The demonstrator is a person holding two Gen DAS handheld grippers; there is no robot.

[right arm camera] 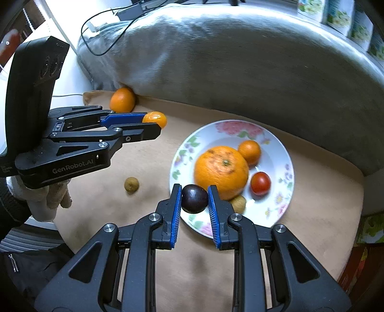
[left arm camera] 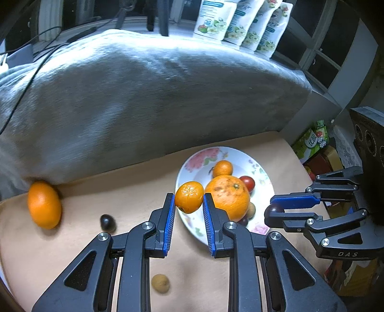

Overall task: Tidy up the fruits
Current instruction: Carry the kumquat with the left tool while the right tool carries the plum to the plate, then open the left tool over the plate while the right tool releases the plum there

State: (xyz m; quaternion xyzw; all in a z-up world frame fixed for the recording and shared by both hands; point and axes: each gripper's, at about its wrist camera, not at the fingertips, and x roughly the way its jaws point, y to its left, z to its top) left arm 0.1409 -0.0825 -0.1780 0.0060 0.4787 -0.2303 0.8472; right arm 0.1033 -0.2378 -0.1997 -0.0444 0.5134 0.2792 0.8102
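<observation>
My left gripper [left arm camera: 189, 200] is shut on a small mandarin [left arm camera: 189, 196] and holds it above the near-left rim of the floral plate [left arm camera: 259, 165]. It also shows in the right wrist view [right arm camera: 153, 124]. My right gripper [right arm camera: 194, 199] is shut on a dark plum [right arm camera: 194, 198] over the plate's [right arm camera: 283, 153] near rim. The plate holds a big orange [right arm camera: 220, 171], a small mandarin [right arm camera: 250, 149], a red tomato [right arm camera: 260, 183] and a brown longan [right arm camera: 238, 204].
Loose on the tan table: an orange [left arm camera: 44, 204] against the grey cushion [left arm camera: 153, 96], a dark plum [left arm camera: 107, 222] and a brown longan [left arm camera: 160, 283]. Snack pouches [left arm camera: 242, 21] stand behind the cushion. Boxes [left arm camera: 312, 141] sit off the right edge.
</observation>
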